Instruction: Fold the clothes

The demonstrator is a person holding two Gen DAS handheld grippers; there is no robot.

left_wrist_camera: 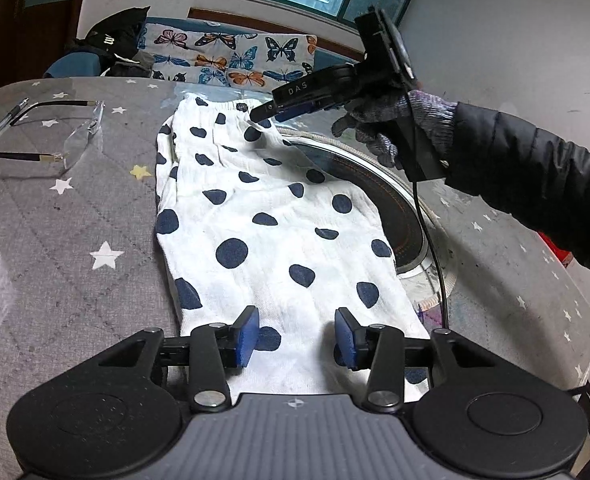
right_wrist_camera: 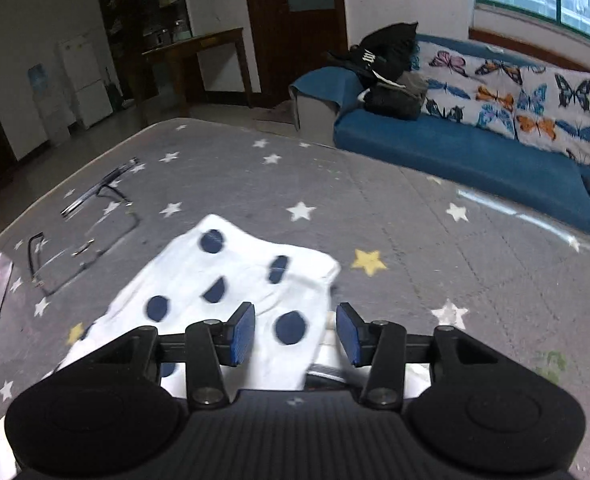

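Crinkled white navy-dotted garment (left_wrist_camera: 279, 236)

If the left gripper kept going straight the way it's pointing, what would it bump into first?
Probably the spotted cloth: the left gripper points down over it with open jaws, the fabric lying right ahead between its pads. How close it hovers is unclear.

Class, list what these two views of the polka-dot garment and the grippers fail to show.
- Garment near hem: left wrist view, hidden behind the left gripper body.
- Right gripper grip: left wrist view, its tips meet the cloth side-on; contact unclear.
- Round dark thing: left wrist view, partly under the garment; unidentifiable.
- Glasses: right wrist view, motion-blurred.
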